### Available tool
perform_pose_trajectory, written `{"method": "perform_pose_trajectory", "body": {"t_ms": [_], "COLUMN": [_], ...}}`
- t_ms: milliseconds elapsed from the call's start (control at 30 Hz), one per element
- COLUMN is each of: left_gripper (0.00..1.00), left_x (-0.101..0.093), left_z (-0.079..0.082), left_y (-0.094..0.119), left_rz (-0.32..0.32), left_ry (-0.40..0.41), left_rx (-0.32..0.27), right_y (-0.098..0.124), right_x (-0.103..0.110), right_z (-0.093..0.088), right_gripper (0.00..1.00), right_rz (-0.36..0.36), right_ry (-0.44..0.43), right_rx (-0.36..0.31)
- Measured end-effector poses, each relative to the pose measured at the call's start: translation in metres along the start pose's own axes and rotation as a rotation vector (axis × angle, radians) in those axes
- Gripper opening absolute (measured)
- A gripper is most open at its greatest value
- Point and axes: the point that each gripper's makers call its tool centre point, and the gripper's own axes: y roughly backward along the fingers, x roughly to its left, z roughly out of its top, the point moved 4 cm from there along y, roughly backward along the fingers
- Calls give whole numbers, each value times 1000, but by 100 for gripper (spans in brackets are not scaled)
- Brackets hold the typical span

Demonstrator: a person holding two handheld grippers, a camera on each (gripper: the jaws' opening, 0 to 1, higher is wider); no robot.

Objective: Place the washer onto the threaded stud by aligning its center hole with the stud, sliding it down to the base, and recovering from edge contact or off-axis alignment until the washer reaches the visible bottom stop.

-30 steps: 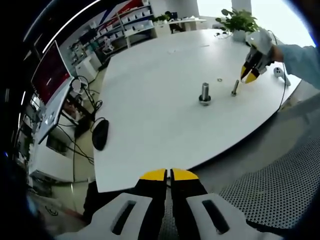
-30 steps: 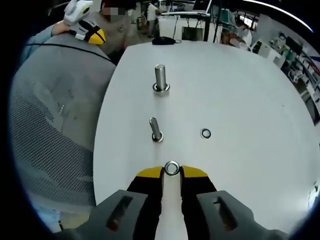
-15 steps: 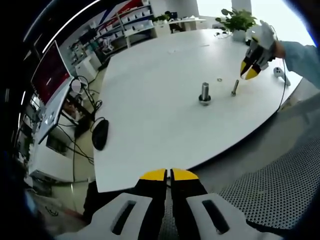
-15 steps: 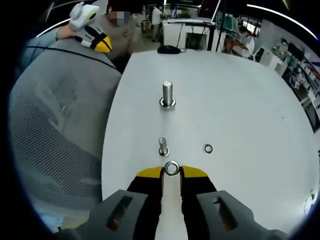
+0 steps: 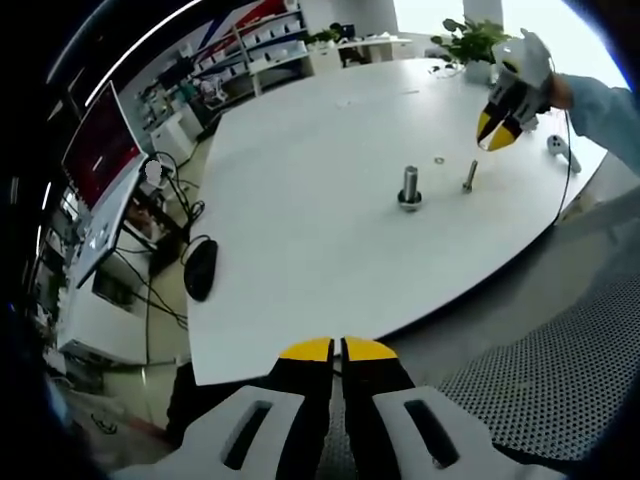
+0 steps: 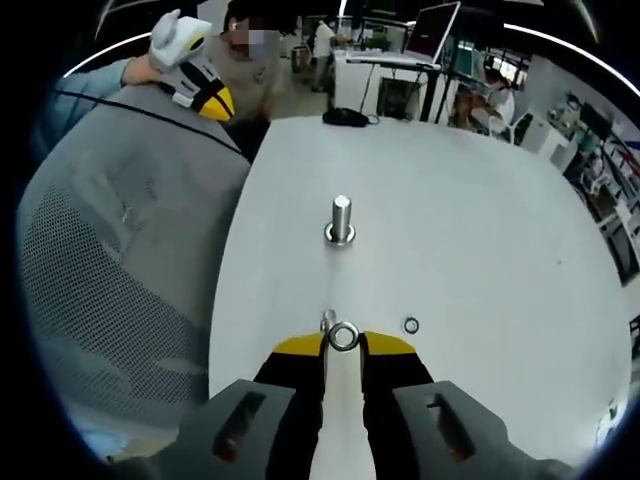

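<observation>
Washer (image 6: pixel 343 337) in right hand-held gripper (image 6: pixel 343 345).

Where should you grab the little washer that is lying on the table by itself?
The loose washer lies flat on the white table, so there is no edge standing up to pinch. Probably best to come straight down from above and squeeze across its outer rim, one jaw on each side. The right gripper already holds another washer by its rim that way.
</observation>
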Motion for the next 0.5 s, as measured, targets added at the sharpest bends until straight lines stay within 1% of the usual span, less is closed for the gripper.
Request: {"method": "perform_pose_trajectory", "body": {"t_ms": [67,133,233,300,500], "left_gripper": [0,0,0,0,0], "left_x": [0,0,0,0,0], "left_z": [0,0,0,0,1], "left_y": [0,0,0,0,0], "left_rz": [0,0,1,0,0], "left_ry": [0,0,-1,0,1], "left_rx": [0,-1,-2,-2,-5], "right_y": [0,0,-2,-4,-7], "right_x": [0,0,2,2,8], "right_z": [2,3,8,10,17], "right_gripper": [14,14,14,14,14], "right_rz": [-4,-13,-16,-23,-14], "right_ry": [9,35,46,70,74], "right_rx": [1,11,3,9,-3]}}
